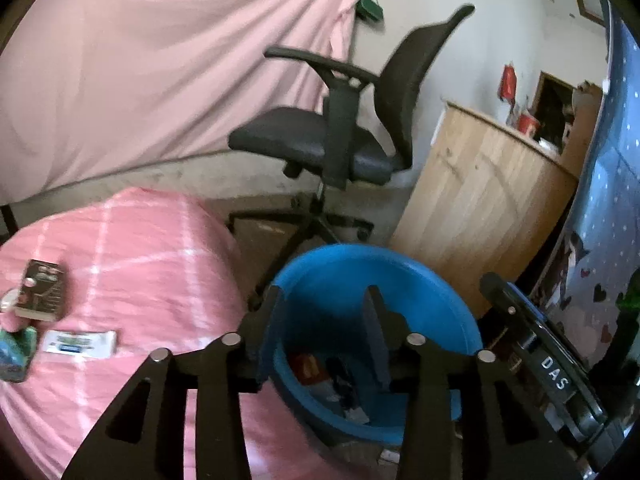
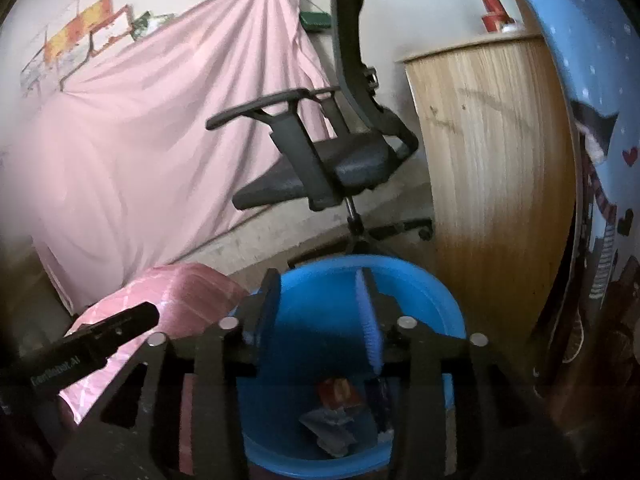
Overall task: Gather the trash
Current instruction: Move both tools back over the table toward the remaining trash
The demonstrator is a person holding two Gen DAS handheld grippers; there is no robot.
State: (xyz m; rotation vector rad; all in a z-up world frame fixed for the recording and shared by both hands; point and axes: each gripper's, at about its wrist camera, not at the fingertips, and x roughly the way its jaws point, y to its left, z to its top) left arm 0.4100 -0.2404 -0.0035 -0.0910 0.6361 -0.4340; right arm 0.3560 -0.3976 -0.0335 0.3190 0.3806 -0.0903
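Observation:
A blue plastic bin (image 1: 420,280) stands on the floor beside the pink bed; it also shows in the right wrist view (image 2: 420,292). Wrappers and scraps (image 1: 332,384) lie in its bottom, also visible in the right wrist view (image 2: 332,416). My left gripper (image 1: 324,300) is open and empty above the bin's near rim. My right gripper (image 2: 320,284) is open and empty above the bin too. On the bed lie a dark box (image 1: 42,290), a white packet (image 1: 80,344) and a green-blue packet (image 1: 16,350).
A black office chair (image 1: 340,136) stands behind the bin. A wooden cabinet (image 1: 480,200) is at the right, a blue patterned panel (image 1: 612,200) beyond it. A pink sheet (image 1: 160,60) hangs at the back. The right gripper's body (image 1: 540,360) sits right of the bin.

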